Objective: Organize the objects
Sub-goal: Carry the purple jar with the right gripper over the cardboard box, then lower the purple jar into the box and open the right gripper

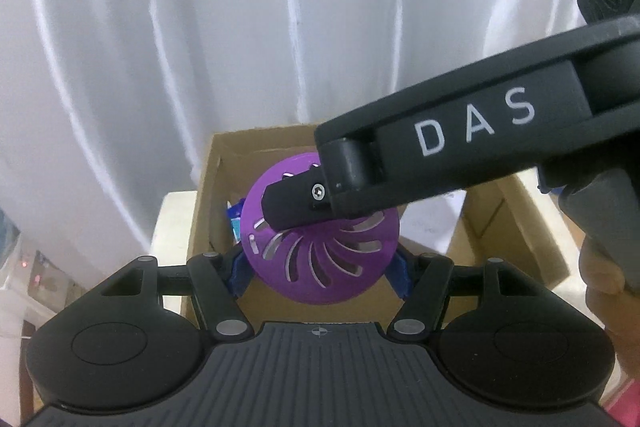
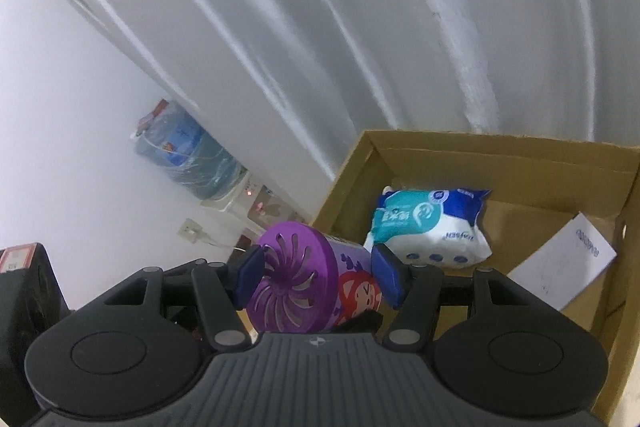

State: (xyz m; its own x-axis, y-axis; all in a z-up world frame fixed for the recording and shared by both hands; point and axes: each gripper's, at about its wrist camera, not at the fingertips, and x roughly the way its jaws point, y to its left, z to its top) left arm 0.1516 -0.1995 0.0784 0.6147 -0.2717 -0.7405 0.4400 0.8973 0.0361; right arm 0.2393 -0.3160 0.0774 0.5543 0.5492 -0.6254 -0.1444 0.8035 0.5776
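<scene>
A purple can with a slotted purple lid [image 1: 316, 251] and a red cartoon figure on its side [image 2: 304, 279] is held by both grippers at once. My left gripper [image 1: 320, 273] is shut on it, its blue pads pressing on either side of the lid end. My right gripper [image 2: 318, 275] is also shut on it, pads against the lid rim and the printed body. In the left wrist view the right gripper [image 1: 292, 203] reaches in from the right across the can. The can hangs over the near left part of an open cardboard box [image 2: 348, 179].
Inside the box [image 1: 216, 163] lie a blue and white tissue pack [image 2: 432, 227] and a white paper sheet [image 2: 568, 263]. White curtains hang behind. A water dispenser with a bottle [image 2: 188, 155] stands at the wall to the left. A person's hand [image 1: 600, 267] grips the right handle.
</scene>
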